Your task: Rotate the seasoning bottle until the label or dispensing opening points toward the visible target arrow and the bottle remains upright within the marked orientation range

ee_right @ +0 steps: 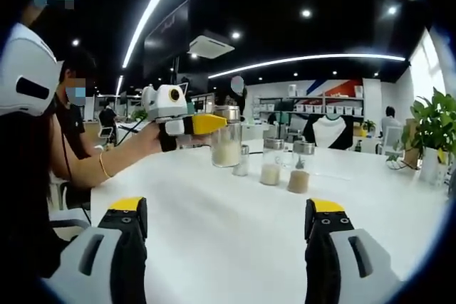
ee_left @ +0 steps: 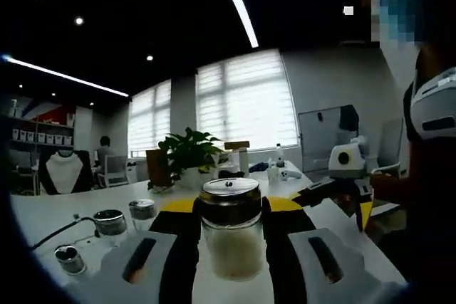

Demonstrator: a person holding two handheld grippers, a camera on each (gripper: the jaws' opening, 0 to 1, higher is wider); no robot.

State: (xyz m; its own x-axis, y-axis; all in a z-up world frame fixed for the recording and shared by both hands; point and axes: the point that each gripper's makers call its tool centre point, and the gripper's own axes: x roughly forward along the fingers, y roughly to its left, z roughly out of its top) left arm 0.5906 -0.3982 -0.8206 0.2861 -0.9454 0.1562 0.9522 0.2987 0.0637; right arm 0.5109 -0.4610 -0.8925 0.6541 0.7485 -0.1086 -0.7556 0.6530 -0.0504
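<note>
Left hand-held gripper (ee_left: pixel 231 247) clasps the seasoning bottle (ee_left: pixel 231 227) between its jaws, upright on the white counter (ee_right: pixel 235 226). Right hand-held gripper (ee_right: pixel 226 229) hovers over bare counter, jaws spread wide. Three smaller jars (ee_right: pixel 271 162) stand just beside the bottle, near a potted plant (ee_left: pixel 187 153).

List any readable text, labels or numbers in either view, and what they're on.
None readable.
Seasoning bottle held in the left gripper: no label legible.
Dark hanging screen in the right gripper view: faint script, too blurred to read.
Shelf boxes: too small.
</note>
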